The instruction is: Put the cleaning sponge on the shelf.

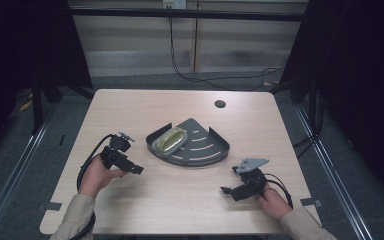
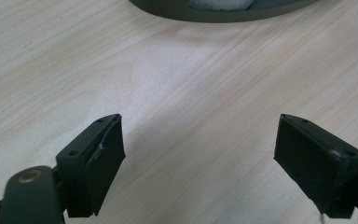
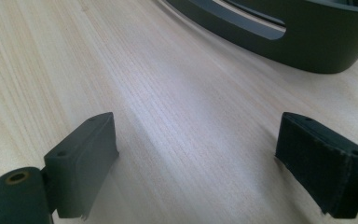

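Note:
A dark grey quarter-round corner tray [image 1: 212, 145] with slots in its floor lies at the middle of the wooden table. A yellowish oval sponge-like object [image 1: 171, 140] rests in its left part. My left gripper [image 1: 136, 169] is held low over the table left of the tray, open, with only bare wood between its jaws [image 2: 198, 154]. The tray's curved rim [image 2: 214, 14] runs along the top of the left gripper view. My right gripper [image 1: 228, 190] sits near the table's front right, open and empty [image 3: 196, 154]. The tray's slotted wall [image 3: 307, 42] stands ahead of it.
A round cable hole [image 1: 220, 104] lies near the table's far edge. Cables hang down behind the table. Black frame posts and dark curtains stand at both sides. Bare wood lies between the two grippers in front of the tray.

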